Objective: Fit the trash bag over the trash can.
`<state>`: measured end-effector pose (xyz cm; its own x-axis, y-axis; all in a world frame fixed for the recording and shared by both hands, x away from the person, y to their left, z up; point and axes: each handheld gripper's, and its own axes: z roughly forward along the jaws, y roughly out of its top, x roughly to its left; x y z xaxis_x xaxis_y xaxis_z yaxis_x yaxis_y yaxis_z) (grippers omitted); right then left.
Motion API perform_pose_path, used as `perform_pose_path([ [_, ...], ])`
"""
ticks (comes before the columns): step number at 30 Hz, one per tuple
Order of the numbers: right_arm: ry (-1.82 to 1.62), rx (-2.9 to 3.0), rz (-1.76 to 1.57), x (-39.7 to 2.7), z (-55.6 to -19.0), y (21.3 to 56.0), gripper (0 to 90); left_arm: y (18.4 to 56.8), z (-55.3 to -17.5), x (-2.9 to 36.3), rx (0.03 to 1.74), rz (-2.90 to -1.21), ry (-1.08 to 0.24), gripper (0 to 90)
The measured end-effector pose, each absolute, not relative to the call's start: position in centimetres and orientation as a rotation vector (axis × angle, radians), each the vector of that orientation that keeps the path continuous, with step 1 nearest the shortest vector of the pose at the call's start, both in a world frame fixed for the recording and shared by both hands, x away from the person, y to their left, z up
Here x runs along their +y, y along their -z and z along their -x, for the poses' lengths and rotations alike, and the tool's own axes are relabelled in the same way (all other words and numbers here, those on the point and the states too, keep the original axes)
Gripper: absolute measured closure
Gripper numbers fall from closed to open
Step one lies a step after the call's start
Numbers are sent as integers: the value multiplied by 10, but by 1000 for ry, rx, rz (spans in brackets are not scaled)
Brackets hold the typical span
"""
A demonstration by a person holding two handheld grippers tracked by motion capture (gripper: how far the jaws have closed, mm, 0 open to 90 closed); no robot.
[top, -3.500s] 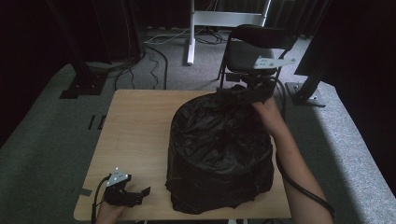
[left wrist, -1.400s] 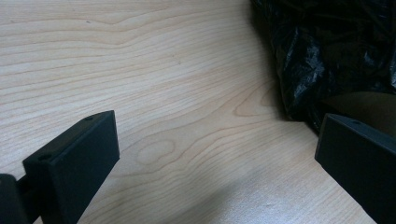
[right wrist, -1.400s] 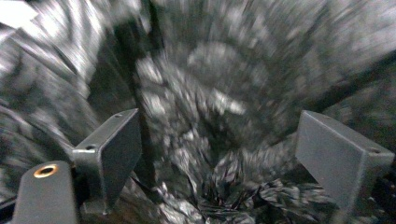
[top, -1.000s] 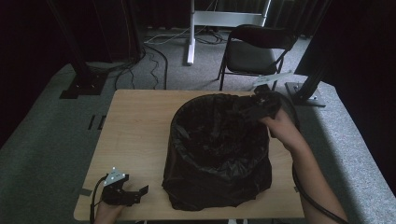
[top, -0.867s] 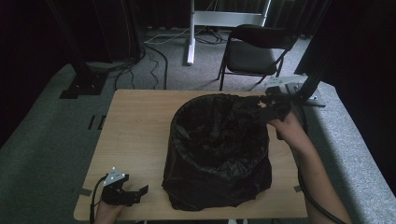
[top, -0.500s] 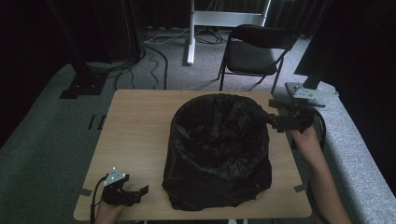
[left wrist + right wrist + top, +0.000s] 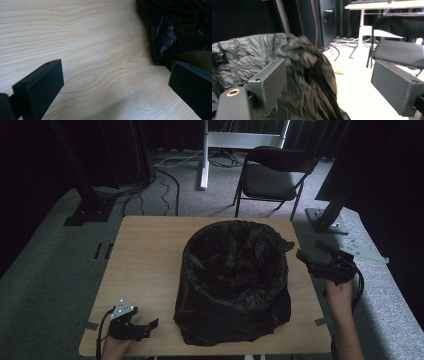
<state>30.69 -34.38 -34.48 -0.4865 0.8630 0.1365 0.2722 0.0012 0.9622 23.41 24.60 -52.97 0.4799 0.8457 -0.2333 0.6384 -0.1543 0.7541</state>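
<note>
Bag (image 7: 235, 285) stood open on the bench (image 7: 145, 255); my right tongs (image 7: 312, 261) gaped empty beside its rim, left tongs (image 7: 145, 327) lay wide, empty. I judged gripping the rim squarely best.

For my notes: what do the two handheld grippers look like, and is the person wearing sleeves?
Both the left gripper and right gripper are black, with two flat rectangular jaws showing small screw holes. Each carries a grey three-cornered plate on top and trails a black cable. The forearms are bare; no sleeves show.
</note>
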Motion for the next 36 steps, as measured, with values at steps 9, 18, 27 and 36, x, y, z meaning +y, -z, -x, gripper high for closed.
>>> perform_pose_path([
  [9,-1420,1714,-1291,-358,-284,397,123,529,-232,249,1248,-1869,-323,0],
  [18,-1363,1623,-1409,-373,-266,452,123,529,-231,250,1262,-1865,-353,0],
  [27,-1250,1615,-1549,-379,-250,504,123,533,-228,249,1280,-1892,-378,0],
  [36,-1065,1640,-1547,-371,-234,533,116,538,-222,260,1342,-1818,-469,0],
])
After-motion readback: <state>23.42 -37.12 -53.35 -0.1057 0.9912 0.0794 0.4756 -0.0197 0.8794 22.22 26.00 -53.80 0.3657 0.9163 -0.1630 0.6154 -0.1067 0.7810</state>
